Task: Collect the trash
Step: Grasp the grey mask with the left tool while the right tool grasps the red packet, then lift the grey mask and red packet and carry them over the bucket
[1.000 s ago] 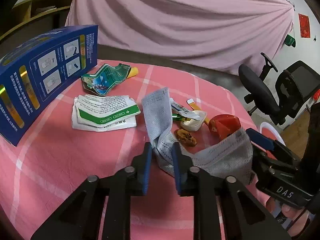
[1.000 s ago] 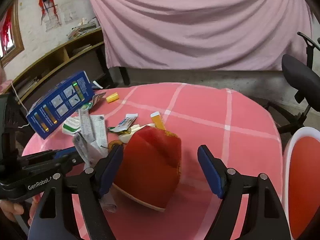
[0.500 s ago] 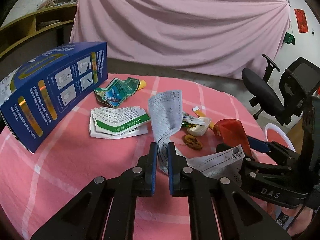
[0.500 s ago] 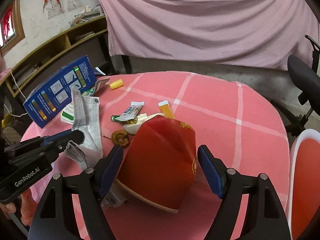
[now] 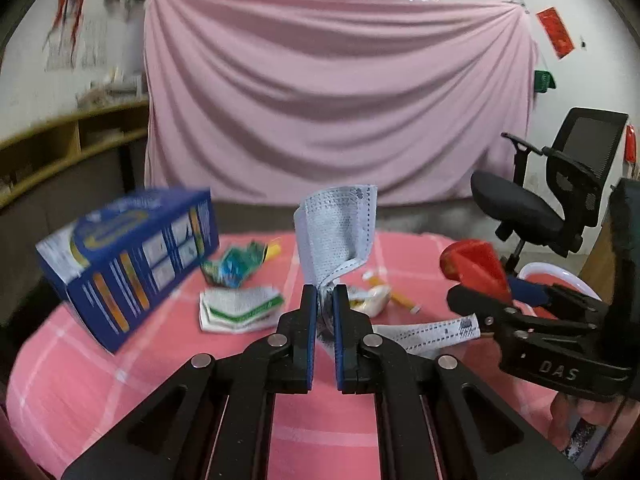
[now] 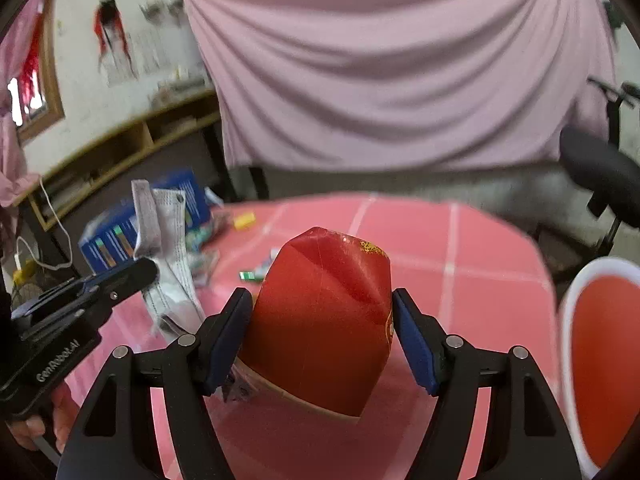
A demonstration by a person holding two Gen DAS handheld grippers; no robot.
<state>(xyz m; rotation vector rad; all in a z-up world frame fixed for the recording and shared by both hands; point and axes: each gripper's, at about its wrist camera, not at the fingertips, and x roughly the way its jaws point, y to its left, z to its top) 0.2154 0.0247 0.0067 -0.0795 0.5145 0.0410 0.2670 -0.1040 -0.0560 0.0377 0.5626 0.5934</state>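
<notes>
Left gripper (image 5: 324, 300) fingers clenched on grey face mask (image 5: 338, 228), lifted clear above pink counter (image 5: 120, 360). Right gripper (image 6: 322, 320) fingers clamped around crushed red paper cup (image 6: 320, 320), held over counter. Blue box (image 5: 128, 264), wrappers (image 5: 238, 308) lying on counter.

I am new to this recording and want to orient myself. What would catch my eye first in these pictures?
First, the crushed red cup, filling the middle of the right view and clamped in the right tool. Next, the grey mask, standing up from the shut left tool. Behind both, a pink cloth covers the wall, and litter lies on the pink table.
</notes>
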